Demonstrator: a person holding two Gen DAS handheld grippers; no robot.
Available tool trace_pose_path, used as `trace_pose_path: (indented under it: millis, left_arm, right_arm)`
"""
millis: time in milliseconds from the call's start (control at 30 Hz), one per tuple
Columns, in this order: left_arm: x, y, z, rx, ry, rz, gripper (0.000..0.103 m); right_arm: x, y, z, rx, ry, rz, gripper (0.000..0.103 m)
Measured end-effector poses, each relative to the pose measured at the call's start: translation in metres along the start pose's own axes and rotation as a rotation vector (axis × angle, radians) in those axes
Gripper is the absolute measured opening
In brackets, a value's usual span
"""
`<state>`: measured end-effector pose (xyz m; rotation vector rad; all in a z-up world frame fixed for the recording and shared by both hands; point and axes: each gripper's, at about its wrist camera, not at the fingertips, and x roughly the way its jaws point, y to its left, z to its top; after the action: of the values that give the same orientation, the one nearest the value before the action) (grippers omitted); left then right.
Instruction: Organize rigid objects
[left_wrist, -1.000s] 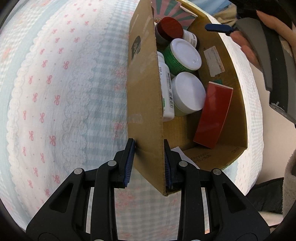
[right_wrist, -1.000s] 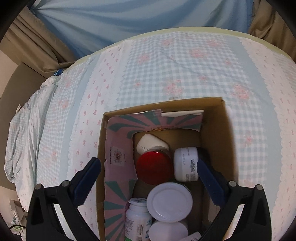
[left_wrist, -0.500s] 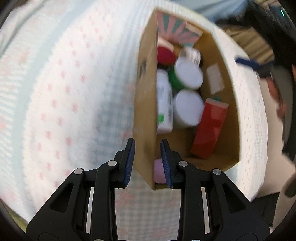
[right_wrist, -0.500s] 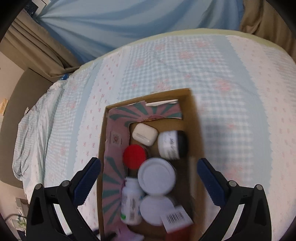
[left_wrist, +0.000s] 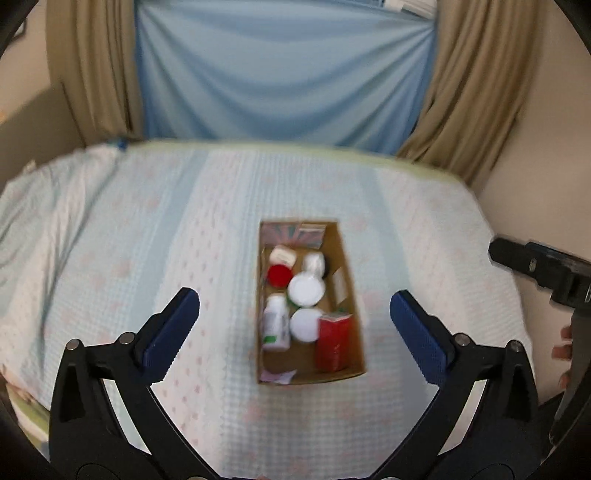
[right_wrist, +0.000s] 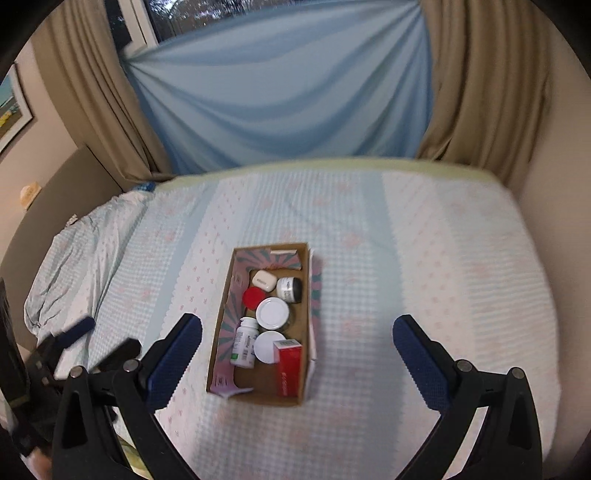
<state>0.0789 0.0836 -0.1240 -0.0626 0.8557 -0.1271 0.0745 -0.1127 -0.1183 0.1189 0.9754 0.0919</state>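
An open cardboard box (left_wrist: 352, 295) sits on the bed, also in the right wrist view (right_wrist: 221, 332). It holds a red carton (left_wrist: 332, 345) (right_wrist: 290, 365), several white-lidded jars (left_wrist: 306, 290) (right_wrist: 272, 313), a red-lidded jar (left_wrist: 279, 275) (right_wrist: 254, 297), a white pill bottle (left_wrist: 276, 325) (right_wrist: 245, 342) and a small white case (right_wrist: 264, 280). My left gripper (left_wrist: 293, 325) is open and empty, held back from the box. My right gripper (right_wrist: 297, 350) is open and empty, also back from the box.
The bed (left_wrist: 184, 240) has a light blue and pink patterned cover, rumpled at the left (right_wrist: 74, 251). Blue and tan curtains (right_wrist: 280, 92) hang behind. A wall (left_wrist: 535, 184) runs along the right bed edge. The other gripper shows at the right (left_wrist: 543, 266) and lower left (right_wrist: 74, 343).
My left gripper let go of the box wall, opened wide and pulled far back. My right gripper also drew back and up. The box now rests on the bed.
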Motion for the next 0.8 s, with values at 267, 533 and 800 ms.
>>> trace_pose_path:
  millis: [267, 533, 800]
  left_arm:
    - [-0.096, -0.039, 0.003, 0.055, -0.131, 0.036, 0.103]
    - [-0.163, -0.065, -0.023, 0.087, -0.251, 0.029, 0.103]
    - [-0.172, -0.083, -0.039, 0.101, -0.288, 0.033, 0.103]
  right_arm:
    - [-0.111, -0.023, -0.026, -0.008, -0.139, -0.087, 0.103]
    - [-0.166, -0.026, -0.064, -0.019, -0.257, -0.167, 0.103]
    - [-0.182, -0.033, -0.075, -0.035, -0.309, -0.208, 0.103]
